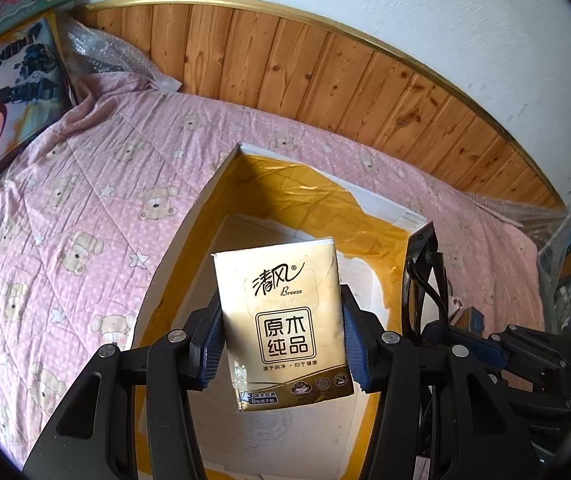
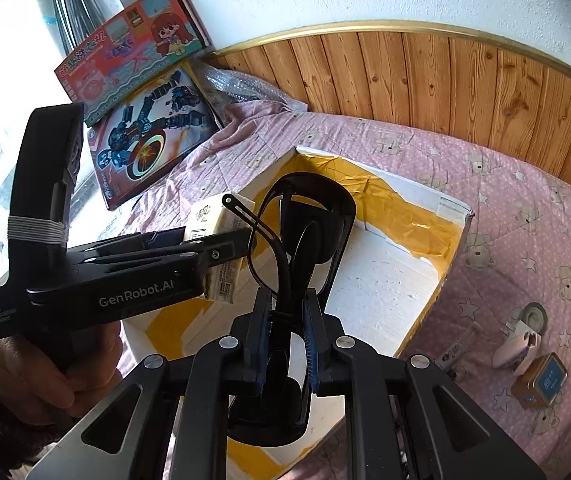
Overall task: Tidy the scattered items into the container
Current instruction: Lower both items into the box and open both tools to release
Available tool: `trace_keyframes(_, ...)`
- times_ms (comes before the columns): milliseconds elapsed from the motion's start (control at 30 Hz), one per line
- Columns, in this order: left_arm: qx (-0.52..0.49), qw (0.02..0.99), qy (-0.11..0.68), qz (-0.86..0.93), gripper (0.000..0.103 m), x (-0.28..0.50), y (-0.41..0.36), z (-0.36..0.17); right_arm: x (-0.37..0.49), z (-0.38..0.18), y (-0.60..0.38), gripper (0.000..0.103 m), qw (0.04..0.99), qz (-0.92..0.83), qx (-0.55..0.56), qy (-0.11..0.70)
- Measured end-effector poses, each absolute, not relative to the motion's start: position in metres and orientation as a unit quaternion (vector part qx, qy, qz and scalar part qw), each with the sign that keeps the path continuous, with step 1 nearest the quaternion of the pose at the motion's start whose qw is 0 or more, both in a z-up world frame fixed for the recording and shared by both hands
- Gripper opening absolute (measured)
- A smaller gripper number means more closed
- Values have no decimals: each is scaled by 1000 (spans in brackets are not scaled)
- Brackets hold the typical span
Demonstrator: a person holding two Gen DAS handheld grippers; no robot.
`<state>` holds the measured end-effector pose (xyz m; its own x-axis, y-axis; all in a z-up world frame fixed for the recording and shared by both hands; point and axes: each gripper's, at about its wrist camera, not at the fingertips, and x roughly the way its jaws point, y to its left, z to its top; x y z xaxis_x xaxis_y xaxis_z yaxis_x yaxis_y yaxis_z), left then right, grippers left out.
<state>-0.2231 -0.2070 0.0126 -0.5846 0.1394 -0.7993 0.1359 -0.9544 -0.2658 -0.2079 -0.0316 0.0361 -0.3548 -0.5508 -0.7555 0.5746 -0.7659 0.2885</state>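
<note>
Box (image 2: 385, 264) on the bed (image 2: 525, 208); small tin (image 2: 541, 382) to its right.

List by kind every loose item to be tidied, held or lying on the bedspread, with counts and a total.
Tissue pack, held over the box: 1
Black glasses, held over the box: 1
Tape roll on the bedspread: 1
Pale dispenser-like item: 1
Small tin: 1
Small clear item, unclear: 1
Total: 6

Bed with pink bear-print quilt (image 1: 85, 208), open white box (image 2: 451, 204), small tin (image 2: 541, 380), tape dispenser (image 2: 519, 344), toy boxes (image 2: 153, 136)
</note>
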Motion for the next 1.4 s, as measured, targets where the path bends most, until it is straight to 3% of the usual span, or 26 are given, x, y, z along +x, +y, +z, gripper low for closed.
trace_keyframes(1100,-564,-21,-105,819,54,-330,-195,-89,-311,-51,-77,17,278,-776,551,133)
trace_keyframes(1400,-585,-26,-116,802,56,-340,-201,-102,-317,-54,-79,21,264,-770,566,131)
